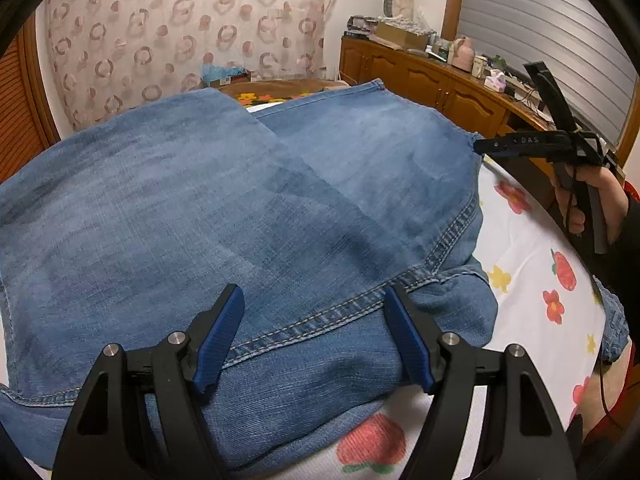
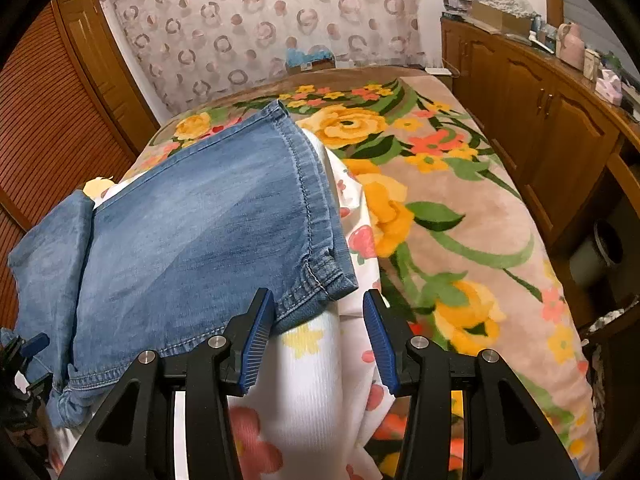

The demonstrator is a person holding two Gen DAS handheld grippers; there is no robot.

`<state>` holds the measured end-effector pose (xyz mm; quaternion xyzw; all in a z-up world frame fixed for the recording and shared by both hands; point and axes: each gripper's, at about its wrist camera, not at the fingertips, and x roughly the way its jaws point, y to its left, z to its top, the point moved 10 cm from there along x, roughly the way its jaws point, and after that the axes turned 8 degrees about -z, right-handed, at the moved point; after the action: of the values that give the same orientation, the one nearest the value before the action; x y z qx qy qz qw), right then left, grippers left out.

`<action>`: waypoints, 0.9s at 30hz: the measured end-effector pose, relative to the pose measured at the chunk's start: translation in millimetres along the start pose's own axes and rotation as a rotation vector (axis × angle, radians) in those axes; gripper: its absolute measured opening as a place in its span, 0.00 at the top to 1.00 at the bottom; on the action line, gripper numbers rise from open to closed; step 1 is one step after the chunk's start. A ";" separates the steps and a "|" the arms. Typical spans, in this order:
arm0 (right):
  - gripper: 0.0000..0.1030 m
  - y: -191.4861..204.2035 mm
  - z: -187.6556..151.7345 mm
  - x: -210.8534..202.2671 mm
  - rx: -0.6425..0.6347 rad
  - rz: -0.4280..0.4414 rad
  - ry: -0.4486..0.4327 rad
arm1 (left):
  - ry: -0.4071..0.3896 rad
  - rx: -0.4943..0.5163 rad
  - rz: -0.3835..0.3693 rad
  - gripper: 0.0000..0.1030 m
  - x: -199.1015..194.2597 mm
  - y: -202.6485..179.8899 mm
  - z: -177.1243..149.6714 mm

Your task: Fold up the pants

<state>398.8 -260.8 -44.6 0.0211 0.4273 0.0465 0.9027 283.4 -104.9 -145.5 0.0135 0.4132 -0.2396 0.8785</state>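
Observation:
Blue denim pants (image 1: 224, 216) lie spread on a white flower-print sheet (image 1: 532, 264), one leg folded over the other. My left gripper (image 1: 314, 340) is open just above the near seam, holding nothing. In the right wrist view the hem end of the pants (image 2: 208, 240) lies ahead and to the left. My right gripper (image 2: 316, 344) is open and empty, its left finger (image 2: 256, 340) at the hem corner. The right gripper also shows in the left wrist view (image 1: 480, 146), at the pants' far right edge.
A floral blanket (image 2: 460, 208) covers the bed beyond the sheet. A wooden cabinet (image 2: 540, 128) with clutter on top runs along the right. A louvered wooden door (image 2: 44, 128) is on the left, a patterned curtain (image 2: 260, 28) behind.

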 end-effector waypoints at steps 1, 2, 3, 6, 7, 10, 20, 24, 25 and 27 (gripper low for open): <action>0.53 1.2 -0.9 1.3 0.000 0.000 0.007 | 0.000 -0.001 -0.001 0.28 0.1 0.0 0.0; 0.53 1.2 -1.1 1.7 0.006 -0.001 0.011 | 0.000 -0.001 0.000 0.28 0.5 -1.7 0.0; 0.54 0.3 0.0 1.8 0.012 0.002 0.011 | -0.001 -0.002 0.000 0.28 0.4 -1.8 0.0; 0.68 1.9 2.5 3.7 0.008 0.012 0.011 | 0.000 -0.004 0.000 0.28 1.5 -2.6 0.2; 0.76 4.0 2.5 1.0 0.006 0.005 0.005 | 0.000 -0.004 0.000 0.27 1.5 -2.8 0.3; 0.86 8.5 5.4 -5.7 -0.009 -0.006 -0.025 | -0.002 -0.006 -0.003 0.27 1.8 -2.4 1.7; 0.91 35.2 21.2 -80.4 -0.119 -0.043 -0.207 | -0.055 -0.027 0.002 0.27 -22.9 6.2 8.2; 0.91 60.1 19.3 -119.9 -0.185 -0.039 -0.258 | -0.101 -0.028 0.006 0.27 -45.7 11.5 13.8; 0.91 64.8 15.5 -127.9 -0.200 -0.037 -0.268 | -0.115 -0.028 0.007 0.27 -52.8 13.0 14.9; 0.91 76.2 11.3 -144.0 -0.229 -0.038 -0.283 | -0.132 -0.028 0.010 0.27 -62.1 15.1 14.6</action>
<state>311.8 -199.7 79.3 -0.0837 0.2883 0.0743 0.9510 266.6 -69.3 -93.0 -0.0128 0.3577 -0.2298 0.9051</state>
